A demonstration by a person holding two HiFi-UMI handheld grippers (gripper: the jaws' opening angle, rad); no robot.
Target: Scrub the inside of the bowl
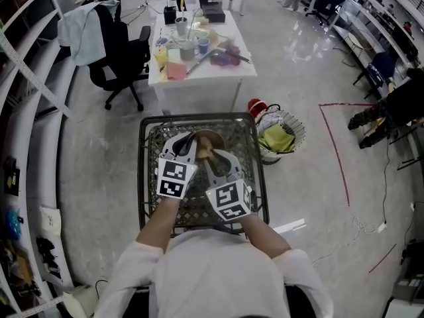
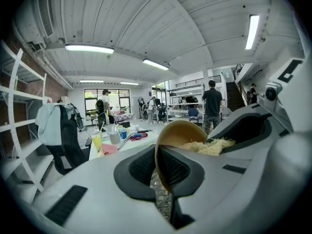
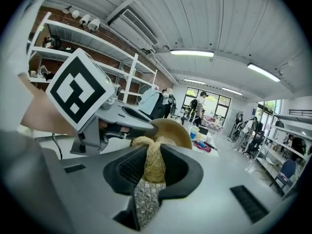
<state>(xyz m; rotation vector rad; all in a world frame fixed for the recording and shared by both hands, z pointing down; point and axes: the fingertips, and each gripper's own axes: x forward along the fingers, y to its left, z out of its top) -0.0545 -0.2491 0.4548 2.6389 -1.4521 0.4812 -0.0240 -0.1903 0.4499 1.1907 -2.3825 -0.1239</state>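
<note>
A tan bowl is tipped on its side above the black wire-mesh table. My left gripper is shut on the bowl's rim; in the left gripper view the rim runs between the two pads. My right gripper is shut on a wad of straw-coloured scrubbing fibre. The fibre's far end lies inside the bowl, against its inner wall. In the right gripper view the bowl sits just beyond the wad, with the left gripper's marker cube to the left.
Beyond the mesh table stands a white table crowded with cups and cloths. A black office chair draped with a pale cloth is at its left. A wicker basket of rags sits on the floor at right, beside a red floor line. Shelving runs along the left.
</note>
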